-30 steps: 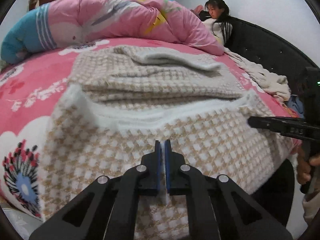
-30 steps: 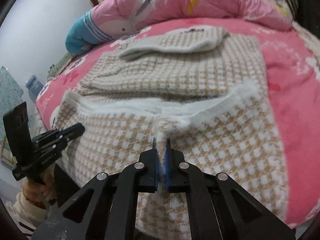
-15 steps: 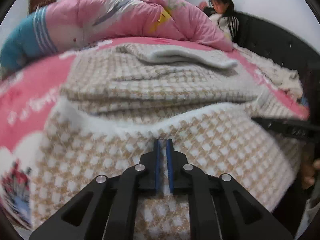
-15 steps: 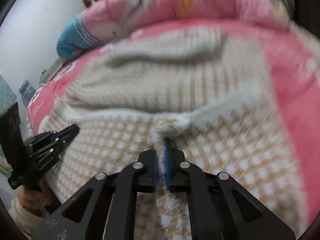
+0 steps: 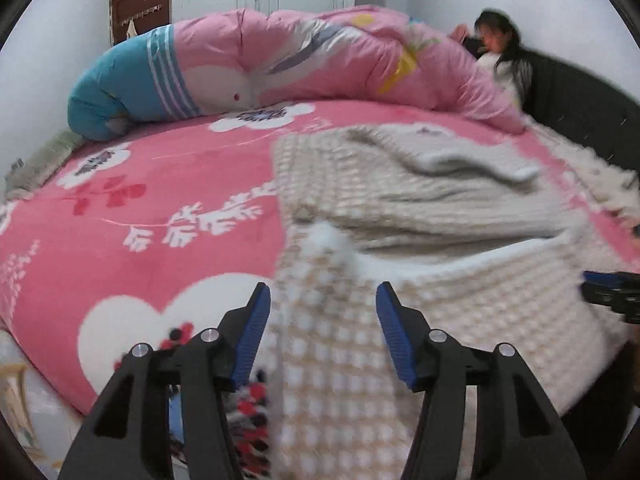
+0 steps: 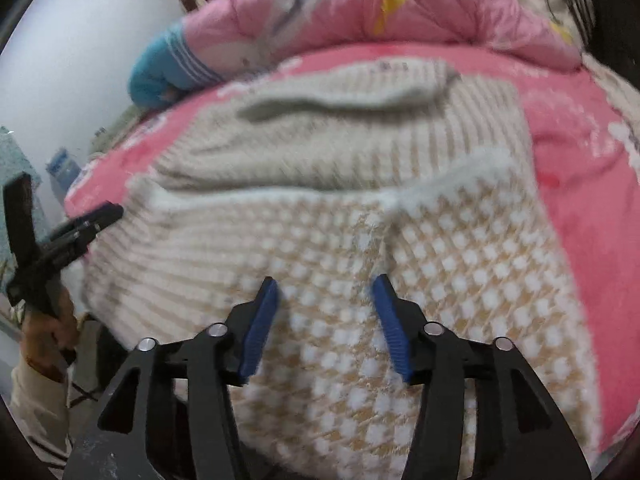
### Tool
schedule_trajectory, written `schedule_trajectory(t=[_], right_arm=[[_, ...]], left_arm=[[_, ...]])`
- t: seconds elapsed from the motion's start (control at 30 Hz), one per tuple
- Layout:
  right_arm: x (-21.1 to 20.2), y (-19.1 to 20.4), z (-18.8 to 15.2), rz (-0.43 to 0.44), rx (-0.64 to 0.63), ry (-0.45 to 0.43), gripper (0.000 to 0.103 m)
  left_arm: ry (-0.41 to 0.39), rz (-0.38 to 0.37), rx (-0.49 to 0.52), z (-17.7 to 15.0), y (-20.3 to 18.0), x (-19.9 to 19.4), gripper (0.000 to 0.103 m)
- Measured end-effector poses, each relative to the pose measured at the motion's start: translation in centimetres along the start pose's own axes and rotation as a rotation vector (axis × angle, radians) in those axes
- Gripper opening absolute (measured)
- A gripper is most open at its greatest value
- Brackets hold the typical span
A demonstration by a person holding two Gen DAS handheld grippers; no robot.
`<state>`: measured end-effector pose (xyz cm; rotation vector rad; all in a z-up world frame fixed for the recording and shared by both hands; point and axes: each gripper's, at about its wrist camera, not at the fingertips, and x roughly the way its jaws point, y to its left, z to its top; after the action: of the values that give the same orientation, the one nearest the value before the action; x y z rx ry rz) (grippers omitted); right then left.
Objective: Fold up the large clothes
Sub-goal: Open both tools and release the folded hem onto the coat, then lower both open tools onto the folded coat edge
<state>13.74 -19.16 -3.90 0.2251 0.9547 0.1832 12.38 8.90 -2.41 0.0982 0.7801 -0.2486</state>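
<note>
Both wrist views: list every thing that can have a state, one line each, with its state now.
Left gripper: open, fingers spread, holding nothing.
Right gripper: open, fingers spread, holding nothing.
Beige and white checked knit garment: lying on the bed, lower part folded up over the upper part, in neither gripper's hold.
Pink flowered bed sheet: spread flat.
Pink and blue quilt: bunched up at the far side.

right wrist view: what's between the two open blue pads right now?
In the right wrist view, only the checked beige-and-white sweater shows in the gap of the right gripper; the jaws stand open, gripping nothing. A lengthwise crease in the knit runs up from that gap.
</note>
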Motion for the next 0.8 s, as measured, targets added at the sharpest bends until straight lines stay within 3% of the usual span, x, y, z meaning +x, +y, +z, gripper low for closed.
schedule_trajectory(t=[0.03,0.13,0.23,0.33,0.47,0.57,0.6,0.7,0.8], right_arm=[[0.0,-0.2,0.1,0.011,0.015,-0.001,0.055],[-1.2,-0.6,0.0,0.005,0.044,-0.015,0.055],[-1.8,-1.2,-0.4,-0.023,0.066,-0.014,0.054],[-2.8,-2.0,-0.6,-0.052,0.074,-0.043,0.048],[-4.0,-3.4,0.1,-0.095,0.100,-0.109,0.037],[-2.9,-4.7,0.4,-0.262,0.075,-0.097,0.034],[-1.9,-5.6,0.2,-0.278,0.083,-0.062,0.026],[-2.3,-6.7,0.0,-0.227,0.138,-0.056,0.025],[-4.9,-6.5,0.9,-0.219,0.150,-0.109,0.026]], left_arm=[[0.008,0.002,0.007,0.2,0.1,0.7,0.053],[0.013,0.048,0.017,0.3,0.0,2.0,0.016],[-0.057,0.028,-0.004,0.9,0.4,0.0,0.010],[-0.120,0.014,-0.020,1.4,0.8,-1.8,0.010],[-0.039,-0.010,-0.081,1.2,2.5,1.1,0.011],[-0.006,-0.044,-0.115,0.2,3.2,3.0,0.017],[-0.014,-0.056,-0.120,0.1,3.3,2.8,0.018],[-0.030,-0.050,-0.133,0.0,3.5,1.5,0.029],[-0.099,-0.058,-0.147,0.1,3.9,-1.9,0.035]])
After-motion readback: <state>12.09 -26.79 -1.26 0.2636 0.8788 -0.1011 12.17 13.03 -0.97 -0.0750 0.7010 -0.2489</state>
